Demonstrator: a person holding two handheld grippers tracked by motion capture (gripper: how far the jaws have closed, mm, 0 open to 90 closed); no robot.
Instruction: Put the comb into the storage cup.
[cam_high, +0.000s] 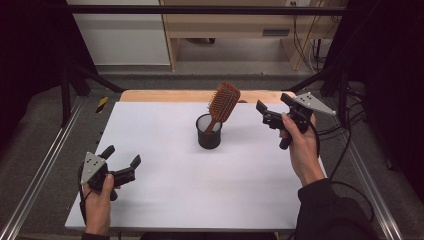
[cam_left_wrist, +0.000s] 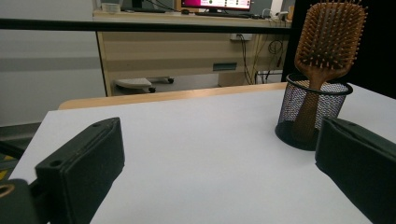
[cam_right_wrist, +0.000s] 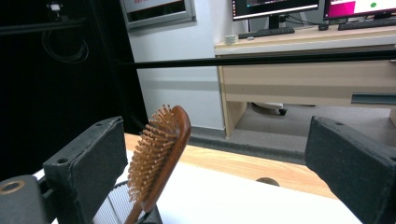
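While the brush (cam_high: 223, 102) stands in the cup (cam_high: 208, 134), my right gripper (cam_high: 274, 111) and left gripper (cam_high: 121, 161) wait, jaws apart, holding nothing.

Pale wood desk (cam_right_wrist: 303, 79) behind w/ monitors (cam_right_wrist: 275, 7), grey floor (cam_high: 240, 67), white wall panel (cam_high: 125, 35), black frame bar (cam_left_wrist: 140, 24).

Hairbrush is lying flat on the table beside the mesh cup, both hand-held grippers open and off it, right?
Not flat: the high view shows the wooden hairbrush standing handle-down inside the black mesh cup. Both the left hand-held gripper and the right hand-held gripper are open, apart from it.
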